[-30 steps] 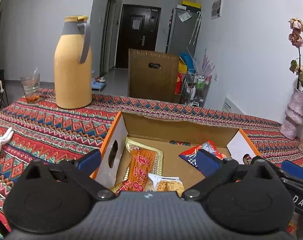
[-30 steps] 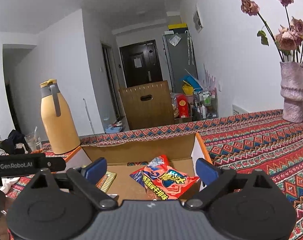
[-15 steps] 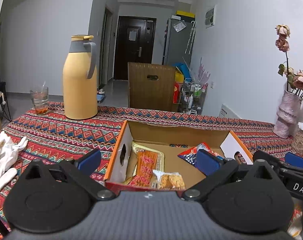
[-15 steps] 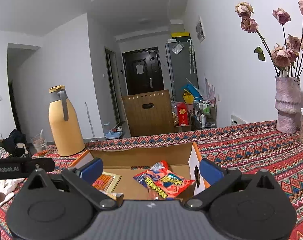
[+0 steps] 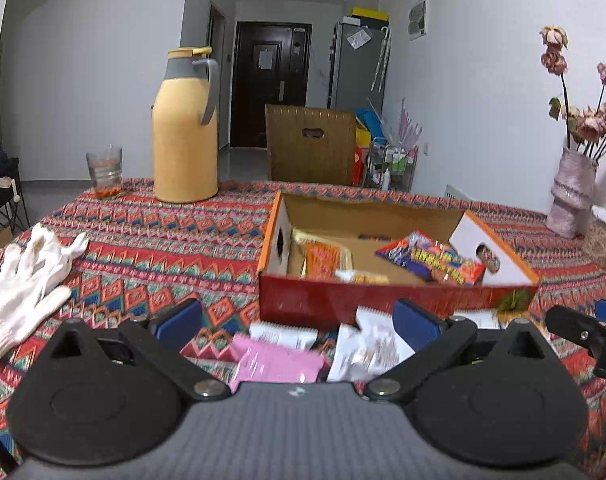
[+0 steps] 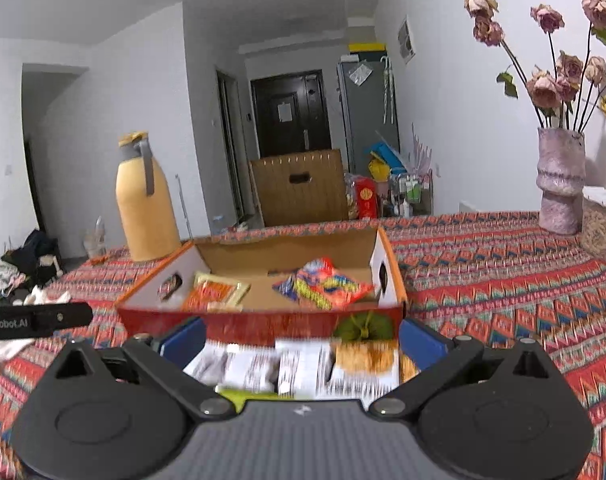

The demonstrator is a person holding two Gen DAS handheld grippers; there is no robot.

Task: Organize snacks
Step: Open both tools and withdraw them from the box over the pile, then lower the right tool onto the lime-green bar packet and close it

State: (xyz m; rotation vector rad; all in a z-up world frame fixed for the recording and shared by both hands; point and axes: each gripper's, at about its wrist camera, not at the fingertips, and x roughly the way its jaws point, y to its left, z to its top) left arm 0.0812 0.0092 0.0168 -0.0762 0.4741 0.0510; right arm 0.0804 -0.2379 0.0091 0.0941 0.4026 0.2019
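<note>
Change: I am pulling both grippers back from over the cardboard box; a second ago the jaws were hanging above its inside, now its red front wall is lying beyond them and loose packets are showing between them. I am reading that as one drop finished and the next pick beginning.
Left jaws: the left gripper is standing wide apart, holding nothing and touching nothing.
Between left jaws: a pink packet and a white packet are lying on the worktop, just below.
Right jaws: the right gripper is also spread wide and empty.
Between right jaws: a blurred row of white snack packets is lying on the cloth, close against the box front.
Beyond the jaws: inside the box an orange packet is lying at the left end and a red-and-blue bag at the right.
Far left of left jaws: white gloves are lying well apart from the snacks.
Left to do: several packets are waiting outside the box.
</note>
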